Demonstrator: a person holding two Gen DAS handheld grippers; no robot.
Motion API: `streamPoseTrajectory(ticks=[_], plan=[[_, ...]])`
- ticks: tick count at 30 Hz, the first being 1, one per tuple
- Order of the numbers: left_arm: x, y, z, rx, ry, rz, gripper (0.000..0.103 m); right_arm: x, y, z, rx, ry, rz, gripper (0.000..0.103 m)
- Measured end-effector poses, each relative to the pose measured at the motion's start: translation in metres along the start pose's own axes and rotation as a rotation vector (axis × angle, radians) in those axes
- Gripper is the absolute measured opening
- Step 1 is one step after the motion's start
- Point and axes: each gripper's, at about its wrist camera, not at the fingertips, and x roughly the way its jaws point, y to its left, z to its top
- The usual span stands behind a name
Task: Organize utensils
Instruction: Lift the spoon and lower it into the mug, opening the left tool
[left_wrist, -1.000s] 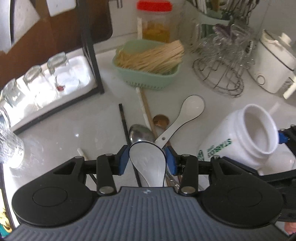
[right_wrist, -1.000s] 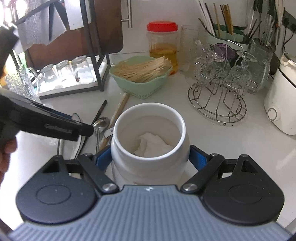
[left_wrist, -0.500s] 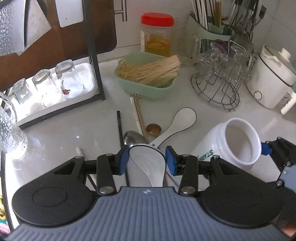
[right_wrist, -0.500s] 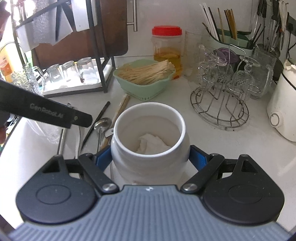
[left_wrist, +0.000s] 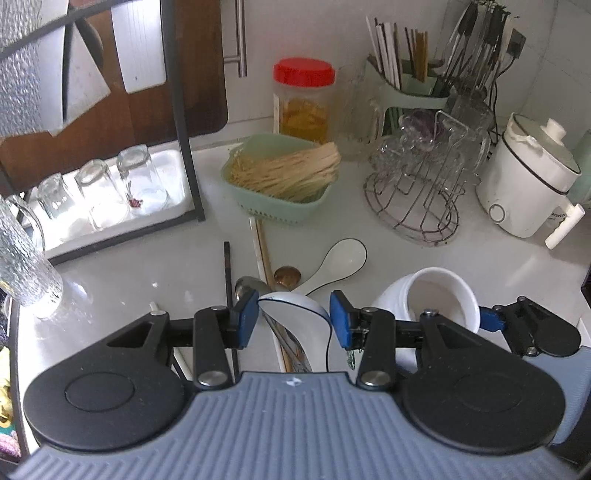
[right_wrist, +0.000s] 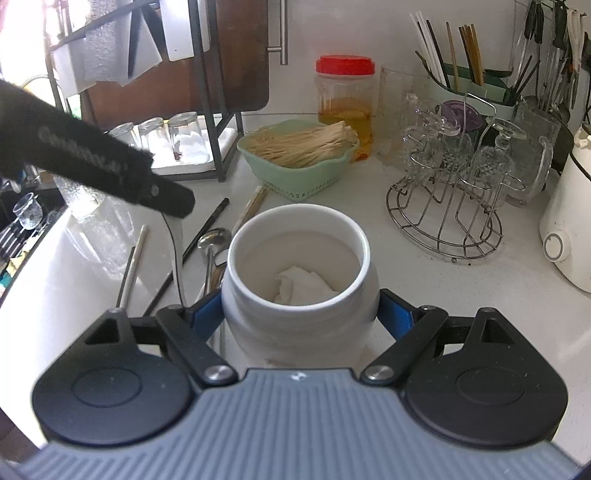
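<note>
My left gripper (left_wrist: 293, 319) is shut on a white ceramic spoon with a black rim (left_wrist: 295, 314), its bowl standing up between the blue pads above the counter. Under it on the counter lie a second white spoon (left_wrist: 343, 258), a metal spoon (left_wrist: 251, 286), a brown spoon (left_wrist: 287, 275), a black chopstick (left_wrist: 228, 266) and pale chopsticks (left_wrist: 260, 243). My right gripper (right_wrist: 301, 315) is shut on a white jar (right_wrist: 299, 266) with crumpled white paper inside. The jar (left_wrist: 436, 295) sits just right of the left gripper, mouth tilted toward it.
A green basket of thin sticks (left_wrist: 280, 184) stands behind the utensils. A wire rack of glasses (left_wrist: 417, 192) and a white electric pot (left_wrist: 524, 184) are at the right. A black rack with upturned glasses (left_wrist: 99, 192) and a textured glass (left_wrist: 22, 266) are at the left.
My left gripper has risen and drawn back with the white spoon still between its pads. The right gripper keeps the jar almost in place.
</note>
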Motion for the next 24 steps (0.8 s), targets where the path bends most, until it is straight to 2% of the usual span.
streamPoseTrajectory(ticks=[10, 18, 24], plan=[[-0.045, -0.008, 0.018, -0.011, -0.097, -0.005, 0.048, -0.004, 0.000, -0.004, -0.008, -0.005, 0.003, 0.090], [-0.080, -0.023, 0.048, 0.047, -0.194, -0.026, 0.048, -0.003, 0.001, -0.004, -0.011, -0.004, 0.002, 0.090], [-0.087, -0.034, 0.061, 0.077, -0.215, -0.056, 0.048, -0.004, 0.002, -0.004, -0.006, -0.001, 0.000, 0.090]])
